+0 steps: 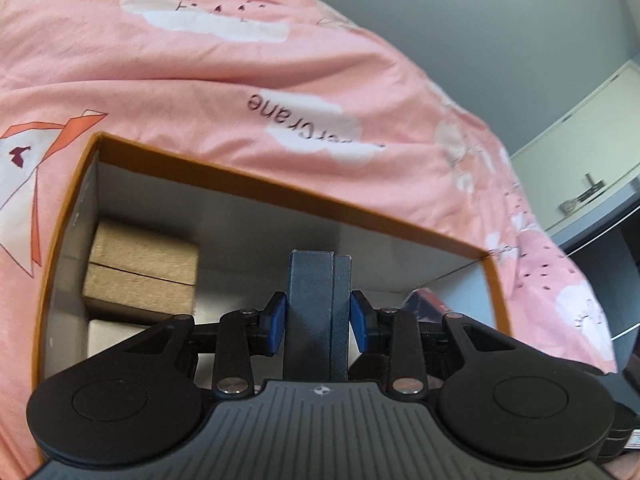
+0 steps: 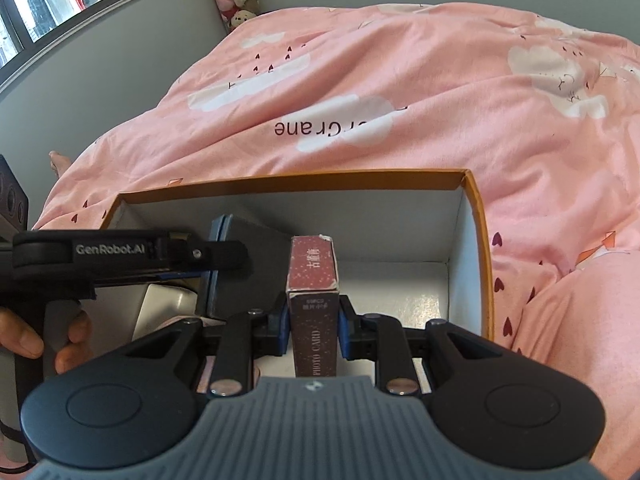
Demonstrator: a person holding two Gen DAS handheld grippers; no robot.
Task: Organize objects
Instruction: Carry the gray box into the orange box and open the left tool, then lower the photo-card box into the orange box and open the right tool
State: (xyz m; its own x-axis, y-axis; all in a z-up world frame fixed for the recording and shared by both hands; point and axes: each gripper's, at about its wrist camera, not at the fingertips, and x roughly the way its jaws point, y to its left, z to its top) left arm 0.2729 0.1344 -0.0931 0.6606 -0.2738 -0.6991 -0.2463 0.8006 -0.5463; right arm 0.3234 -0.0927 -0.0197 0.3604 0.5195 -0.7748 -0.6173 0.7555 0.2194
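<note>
Both loads upright and clamped across their thin sides, long axes running forward from the fingers. In the left gripper (image 1: pixel 318 322), a slate-blue box (image 1: pixel 316 312) pinched between the blue pads (image 1: pixel 277 322), standing on edge over the middle of the orange-rimmed storage box (image 1: pixel 280 182) that sits on the pink bedspread (image 1: pixel 240 60). In the right gripper (image 2: pixel 313 328), a maroon photo card pack (image 2: pixel 314 284) squeezed the same way, hovering over the right half of the storage box, just beside the slate-blue box on its left. Already packed against the left wall: two tan boxes (image 1: pixel 140 276) stacked one on the other, with a pale box (image 1: pixel 112 338) nearer the camera. Bare white floor of the storage box lying ahead of and below both loads, wider on the right side, toward the far right corner. Judged from this: lowering straight down along the held axis looks enough for either item, no turning called for. Left gripper nearer the packed stack, so best suited to slot the slate-blue box next to the tan ones; right gripper nearer the open right side. Little room between the two held items, so a risk of knocking together if both descend at once.
</note>
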